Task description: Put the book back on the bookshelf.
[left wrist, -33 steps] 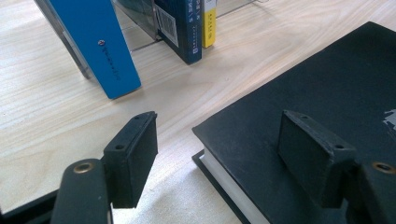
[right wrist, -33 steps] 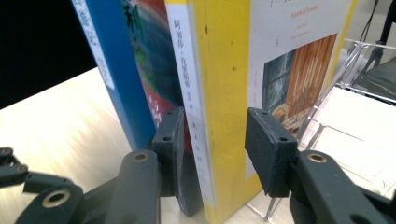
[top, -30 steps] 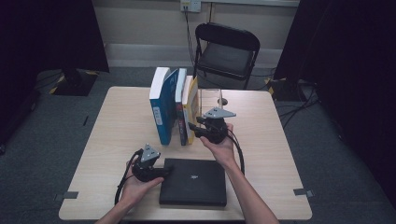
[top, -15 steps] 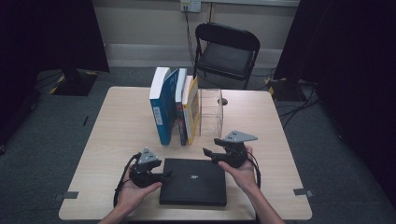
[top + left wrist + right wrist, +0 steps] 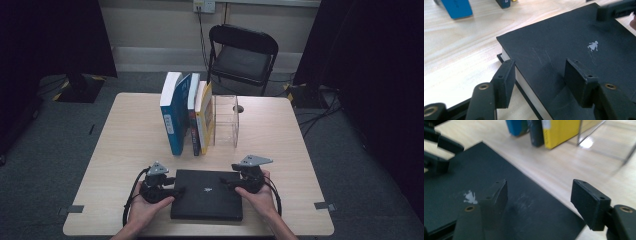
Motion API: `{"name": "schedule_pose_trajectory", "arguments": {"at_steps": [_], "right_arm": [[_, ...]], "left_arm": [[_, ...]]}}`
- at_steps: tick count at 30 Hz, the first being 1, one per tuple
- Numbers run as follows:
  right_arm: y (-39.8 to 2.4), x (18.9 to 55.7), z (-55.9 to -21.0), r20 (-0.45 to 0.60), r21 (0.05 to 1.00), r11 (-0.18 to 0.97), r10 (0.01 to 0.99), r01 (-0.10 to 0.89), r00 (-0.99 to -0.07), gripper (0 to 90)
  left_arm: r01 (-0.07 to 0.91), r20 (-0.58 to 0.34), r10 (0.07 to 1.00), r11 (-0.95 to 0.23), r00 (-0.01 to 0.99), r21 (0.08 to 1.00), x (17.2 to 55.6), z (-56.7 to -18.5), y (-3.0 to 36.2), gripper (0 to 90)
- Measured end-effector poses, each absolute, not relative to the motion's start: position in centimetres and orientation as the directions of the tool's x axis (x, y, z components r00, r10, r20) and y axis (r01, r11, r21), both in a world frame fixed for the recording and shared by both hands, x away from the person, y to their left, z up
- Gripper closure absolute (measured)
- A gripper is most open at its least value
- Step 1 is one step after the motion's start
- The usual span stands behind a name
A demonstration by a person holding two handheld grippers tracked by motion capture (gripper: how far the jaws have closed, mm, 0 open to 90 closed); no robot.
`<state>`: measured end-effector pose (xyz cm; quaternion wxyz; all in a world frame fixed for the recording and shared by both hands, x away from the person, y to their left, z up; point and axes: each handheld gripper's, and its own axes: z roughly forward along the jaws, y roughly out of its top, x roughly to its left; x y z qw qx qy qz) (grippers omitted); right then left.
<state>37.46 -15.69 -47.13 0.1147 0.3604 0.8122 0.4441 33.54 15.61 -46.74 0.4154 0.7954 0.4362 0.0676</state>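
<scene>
A black hardcover book (image 5: 206,200) with a small white figure on its cover (image 5: 593,46) lies flat at the table's near edge. My left gripper (image 5: 177,190) is at the book's left edge. In the left gripper view its jaws (image 5: 540,65) straddle that edge, one beside the white page block and one over the cover. They have just been closing and do not visibly press. My right gripper (image 5: 225,183) hangs over the book's far right corner. Its jaws (image 5: 540,185) have just been opening, with one over the cover and one over bare table.
Three books stand upright mid-table: blue (image 5: 172,117), dark (image 5: 192,122) and yellow (image 5: 204,120), leaning against a clear acrylic stand (image 5: 226,120). A black chair (image 5: 242,55) stands behind the table (image 5: 280,130). Dark curtains flank the room.
My right gripper has come away from the standing books, toward me and down to the black book's right side, its jaws wider. The left gripper has stayed at the book's left edge.
</scene>
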Motion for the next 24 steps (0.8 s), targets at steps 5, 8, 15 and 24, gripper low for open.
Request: {"name": "schedule_pose_trajectory", "arguments": {"at_steps": [5,8,15,24], "right_arm": [[-15.4,37.5,-47.5,0.126,0.797,0.365,0.68,0.482,-0.723,26.5],[-15.5,37.6,-47.6,0.131,0.798,0.365,0.671,0.479,-0.73,26.4],[-15.8,37.6,-47.6,0.143,0.792,0.368,0.663,0.486,-0.735,26.4],[-15.7,36.2,-47.4,0.067,0.811,0.377,0.7,0.448,-0.711,24.9]], "left_arm": [[0.642,-0.257,0.75,-0.276,0.609,0.715,33.6,-46.7,15.6,41.6],[0.642,-0.255,0.75,-0.28,0.61,0.714,33.6,-46.7,15.5,41.6],[0.643,-0.252,0.752,-0.283,0.609,0.712,34.0,-46.6,15.3,43.8],[0.619,-0.24,0.74,-0.29,0.629,0.73,34.8,-46.9,15.3,40.8]]}}
